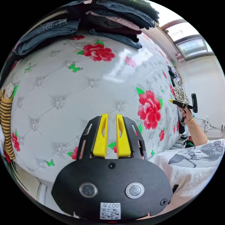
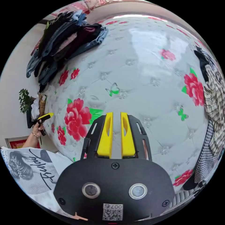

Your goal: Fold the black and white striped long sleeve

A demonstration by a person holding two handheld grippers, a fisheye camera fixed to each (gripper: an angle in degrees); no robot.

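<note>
Left gripper view: left gripper (image 1: 111,117) over a white quilted mattress cover (image 1: 70,93) printed with red flowers and green butterflies, yellow jaws parallel with a narrow gap, pinching nothing. Stack of folded dark clothes and jeans (image 1: 112,21) at the far edge of the cover. Brown-and-yellow striped garment (image 1: 6,126) at one side edge. Off toward the other side, right gripper (image 1: 174,102) held in a hand (image 1: 187,113) with a bangle at the wrist, yellow jaw tips together or nearly so, nothing between them. Behind that gripper, a heap of black-and-white clothes (image 1: 179,91), patterned in stripes and checks; the striped long sleeve probably in that heap, not told apart for certain. White printed T-shirt (image 1: 187,166) of the person low in the frame.

Right gripper view: right gripper (image 2: 116,117) above the same flowered cover (image 2: 140,70), jaws close and parallel, slim gap, empty. Black-and-white pile (image 2: 214,98) lying at the cover's edge, well apart from the jaws, with a checked piece (image 2: 206,157) hanging below it. Left gripper (image 2: 45,116) in a hand (image 2: 37,128) at the opposite edge, holding nothing. Folded stack (image 2: 68,39) at the far corner; a green plant (image 2: 24,98) beside the wall.
</note>
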